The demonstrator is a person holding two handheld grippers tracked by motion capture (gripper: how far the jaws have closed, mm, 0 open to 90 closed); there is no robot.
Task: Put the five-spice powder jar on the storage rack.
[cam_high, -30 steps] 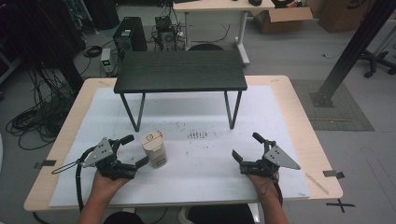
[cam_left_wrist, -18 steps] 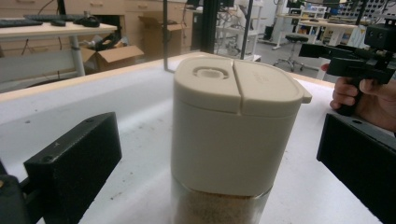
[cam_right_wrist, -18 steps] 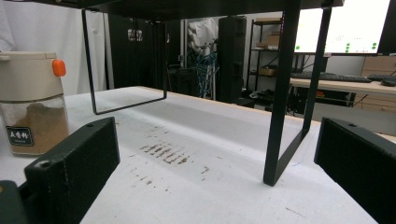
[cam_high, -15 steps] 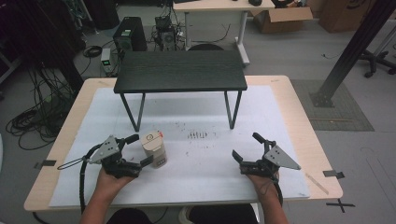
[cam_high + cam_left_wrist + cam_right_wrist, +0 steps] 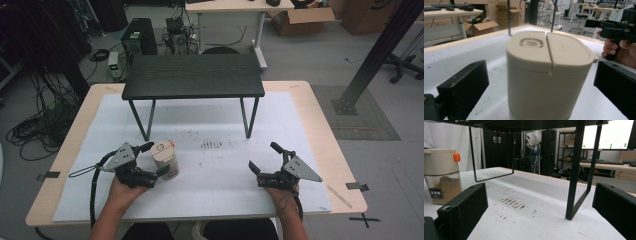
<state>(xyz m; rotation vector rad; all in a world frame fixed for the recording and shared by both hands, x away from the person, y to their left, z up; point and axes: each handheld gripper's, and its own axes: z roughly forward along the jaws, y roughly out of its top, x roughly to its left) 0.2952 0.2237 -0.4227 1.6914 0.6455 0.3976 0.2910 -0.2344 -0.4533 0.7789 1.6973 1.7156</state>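
Observation:
A beige spice jar [image 5: 165, 159] with a two-part flip lid and an orange tab stands upright on the white mat, brown powder inside. My left gripper [image 5: 157, 159] is open, one jaw on each side of the jar. In the left gripper view the jar [image 5: 549, 75] stands between the jaws of the left gripper [image 5: 540, 85], with a gap on both sides. My right gripper [image 5: 263, 156] is open over bare mat at the front right, nothing between its jaws. From the right gripper [image 5: 539, 210] the jar [image 5: 441, 175] shows far to the left.
A low black metal table [image 5: 192, 76] on thin legs [image 5: 575, 170] stands at the middle back of the mat. Dark smudges [image 5: 211, 145] mark the mat in front of it. The wooden table's edge [image 5: 345, 165] is close on the right. Desks, boxes and cables lie beyond.
My left gripper has moved right along the mat until its jaws stand on either side of the jar. The jar and the right gripper have stayed put.

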